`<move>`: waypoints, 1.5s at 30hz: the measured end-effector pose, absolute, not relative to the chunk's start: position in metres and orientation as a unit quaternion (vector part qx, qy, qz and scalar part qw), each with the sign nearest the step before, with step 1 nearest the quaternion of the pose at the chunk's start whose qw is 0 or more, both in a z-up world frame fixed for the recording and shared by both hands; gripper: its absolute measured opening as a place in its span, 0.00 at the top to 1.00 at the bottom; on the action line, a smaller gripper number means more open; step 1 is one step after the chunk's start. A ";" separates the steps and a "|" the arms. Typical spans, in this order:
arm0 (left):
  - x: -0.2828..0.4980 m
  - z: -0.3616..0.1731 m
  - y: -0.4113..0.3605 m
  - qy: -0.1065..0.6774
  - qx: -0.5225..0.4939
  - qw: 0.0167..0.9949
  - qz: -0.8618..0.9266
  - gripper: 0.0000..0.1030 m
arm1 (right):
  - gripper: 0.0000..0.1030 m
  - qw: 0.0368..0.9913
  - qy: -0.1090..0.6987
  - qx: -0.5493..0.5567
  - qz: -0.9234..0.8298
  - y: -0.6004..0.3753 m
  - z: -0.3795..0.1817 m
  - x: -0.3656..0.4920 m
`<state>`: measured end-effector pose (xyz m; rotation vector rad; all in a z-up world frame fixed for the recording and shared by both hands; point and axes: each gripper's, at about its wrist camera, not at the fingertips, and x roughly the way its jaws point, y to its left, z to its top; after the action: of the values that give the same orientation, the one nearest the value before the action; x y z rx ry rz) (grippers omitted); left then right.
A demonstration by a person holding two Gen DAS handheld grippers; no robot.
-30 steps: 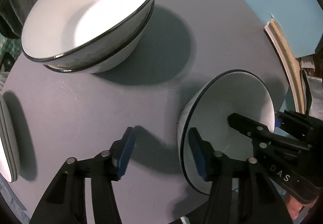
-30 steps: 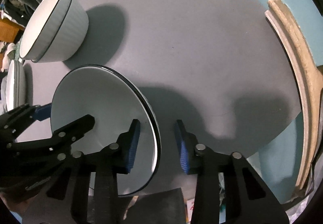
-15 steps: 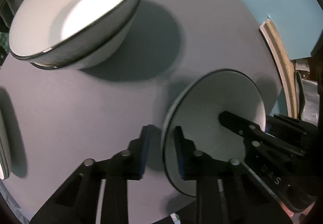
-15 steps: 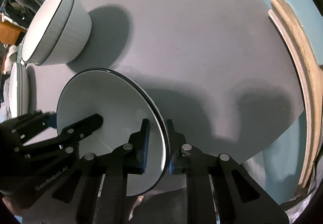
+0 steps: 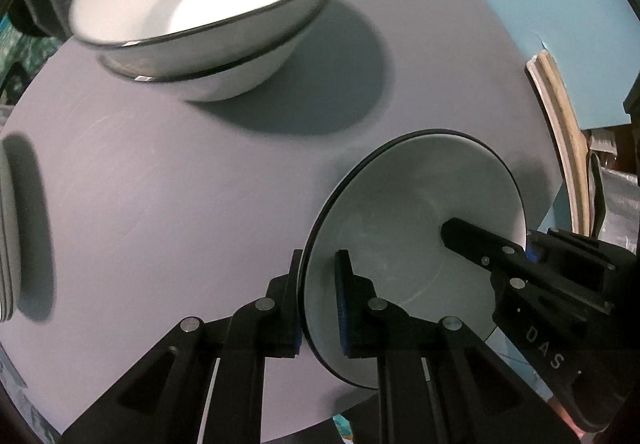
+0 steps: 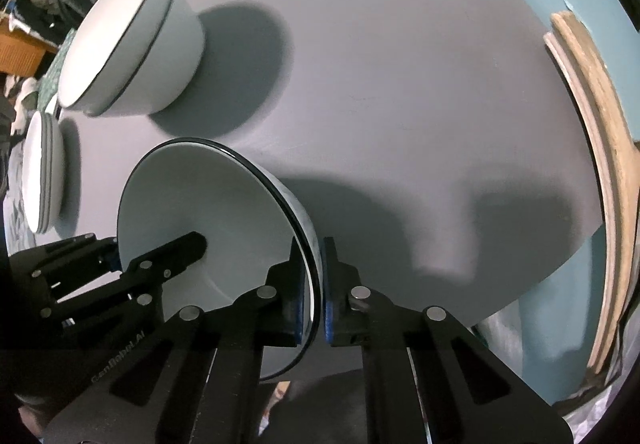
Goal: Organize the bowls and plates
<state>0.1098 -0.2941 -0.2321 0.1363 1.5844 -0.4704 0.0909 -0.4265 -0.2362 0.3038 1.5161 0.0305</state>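
Bowl (image 5: 400,204) pinched at opposite sides of its rim by both tools, low over the round grey counter (image 5: 160,204).

Left tool (image 5: 318,300) and right tool (image 6: 318,284) are each pressed together on the dark-edged rim, one pad inside and one outside the wall. Grasping looks complete, so the step in hand is likely carrying this bowl to the stacked bowls (image 6: 132,40) at the counter's far side. Next comes an even lift with both hands, level travel, then lowering it squarely into the stack. Stacked plates (image 6: 42,172) wait at the left edge.
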 end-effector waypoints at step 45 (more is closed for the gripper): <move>0.226 -0.133 -0.244 0.633 0.018 0.760 -0.145 0.88 | 0.93 0.761 0.639 0.071 0.088 -0.371 -0.139 0.207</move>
<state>0.2259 -0.2438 -0.1329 0.0395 1.3776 -0.3146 0.2074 -0.3707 -0.1393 0.1548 1.3909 0.1909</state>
